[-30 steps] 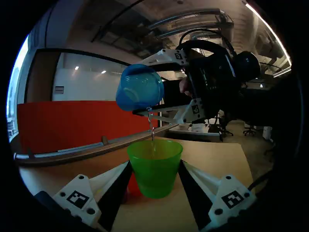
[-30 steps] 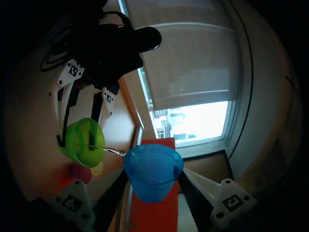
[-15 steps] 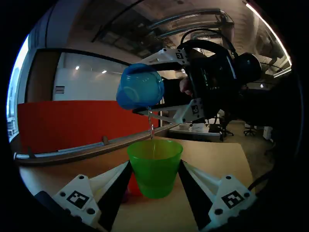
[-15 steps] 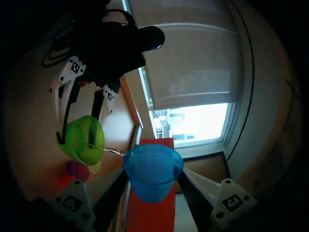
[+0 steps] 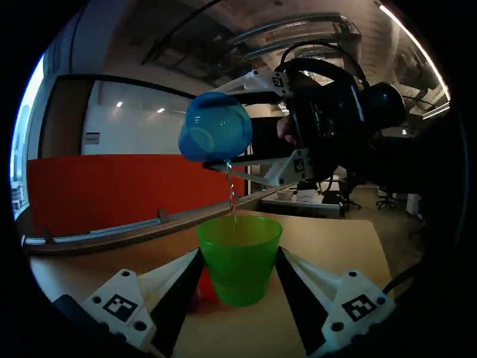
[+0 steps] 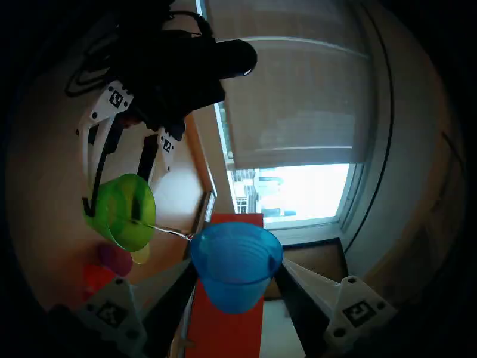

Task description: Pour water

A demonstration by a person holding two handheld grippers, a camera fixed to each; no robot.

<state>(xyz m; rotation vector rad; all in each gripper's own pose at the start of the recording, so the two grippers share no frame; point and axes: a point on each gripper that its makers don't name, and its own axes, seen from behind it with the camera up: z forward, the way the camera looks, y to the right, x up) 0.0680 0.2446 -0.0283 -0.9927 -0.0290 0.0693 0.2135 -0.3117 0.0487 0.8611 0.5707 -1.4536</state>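
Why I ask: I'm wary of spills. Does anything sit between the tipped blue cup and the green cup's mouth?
Nothing visible does. In the left gripper view the blue cup is tipped above the green cup, and a thin water stream falls through open air into its mouth.

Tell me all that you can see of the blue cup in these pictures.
The blue cup looks like translucent plastic, tapered, with faint rings inside. It is held in the air between both fingers of the right gripper, tipped well over. A thin stream of water runs from its rim into the green cup below it; the two cups do not touch.
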